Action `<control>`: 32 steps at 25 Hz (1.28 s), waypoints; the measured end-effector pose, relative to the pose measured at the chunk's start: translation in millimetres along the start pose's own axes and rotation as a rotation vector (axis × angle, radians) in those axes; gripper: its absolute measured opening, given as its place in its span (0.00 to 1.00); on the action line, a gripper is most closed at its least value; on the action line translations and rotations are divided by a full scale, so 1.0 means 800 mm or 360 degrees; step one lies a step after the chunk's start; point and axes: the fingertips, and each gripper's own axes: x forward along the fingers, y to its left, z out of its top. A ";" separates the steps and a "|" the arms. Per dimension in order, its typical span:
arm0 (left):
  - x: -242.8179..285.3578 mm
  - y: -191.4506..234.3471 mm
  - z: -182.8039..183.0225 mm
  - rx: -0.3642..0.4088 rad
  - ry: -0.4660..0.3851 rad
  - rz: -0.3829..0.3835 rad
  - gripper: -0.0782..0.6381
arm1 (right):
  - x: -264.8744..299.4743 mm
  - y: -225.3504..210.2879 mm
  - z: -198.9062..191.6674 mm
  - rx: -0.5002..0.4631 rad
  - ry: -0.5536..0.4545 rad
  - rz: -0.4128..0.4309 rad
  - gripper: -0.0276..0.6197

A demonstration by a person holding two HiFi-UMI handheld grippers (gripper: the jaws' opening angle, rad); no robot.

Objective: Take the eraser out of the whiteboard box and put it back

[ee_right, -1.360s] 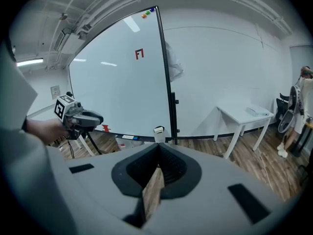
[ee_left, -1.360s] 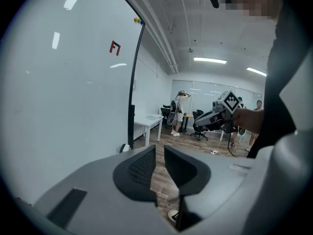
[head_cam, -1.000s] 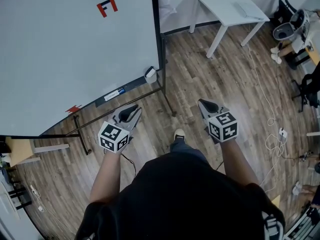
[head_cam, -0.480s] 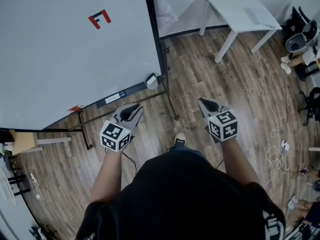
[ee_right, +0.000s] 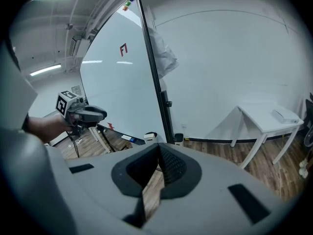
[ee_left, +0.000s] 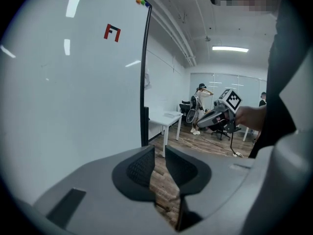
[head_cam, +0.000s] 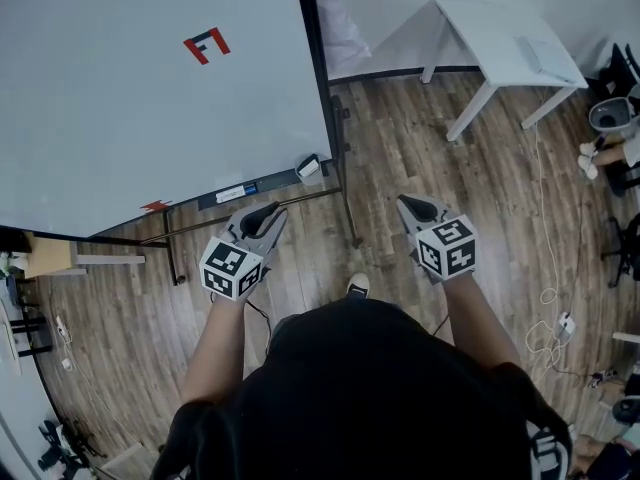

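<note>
Wood floor [head_cam: 420, 158], whiteboard [head_cam: 150, 118] beyond fingertips. Both tilted down: left gripper [head_cam: 268, 212] jaws just been opening, slightly apart, empty; right gripper [head_cam: 413, 206] jaws together, empty.

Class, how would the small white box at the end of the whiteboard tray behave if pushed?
The box looks small and squarish, so probably light and unlikely to roll. It sits at the tray's end, so a sideways push might slide it off. Whether it's fixed is unclear.

Box too small, whiteboard cut off
Just beyond the right gripper [ee_right: 159, 147]'s jaws, the white box [ee_right: 149, 136] on the whiteboard [ee_right: 117, 92]'s ledge [ee_right: 128, 138] is too small to show what it holds; in the head view the whiteboard runs off the top and left edges.
</note>
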 end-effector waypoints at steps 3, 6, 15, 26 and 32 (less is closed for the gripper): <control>0.005 0.003 0.001 -0.0008 0.0000 0.0038 0.22 | 0.009 -0.001 -0.001 -0.0022 0.0029 0.0047 0.04; 0.013 0.006 0.002 0.0013 0.0014 0.0062 0.24 | 0.015 0.003 0.001 -0.0048 0.0040 0.0089 0.04; 0.031 0.005 -0.008 0.0015 0.0030 0.0047 0.25 | 0.020 0.012 -0.023 -0.0061 0.0121 0.0126 0.04; 0.075 0.027 -0.041 0.0065 0.0115 0.0014 0.26 | 0.026 -0.006 -0.037 -0.0033 0.0180 0.0047 0.04; 0.091 0.046 -0.047 0.0060 0.0142 -0.0012 0.27 | 0.049 -0.010 -0.031 -0.0050 0.0216 0.0043 0.04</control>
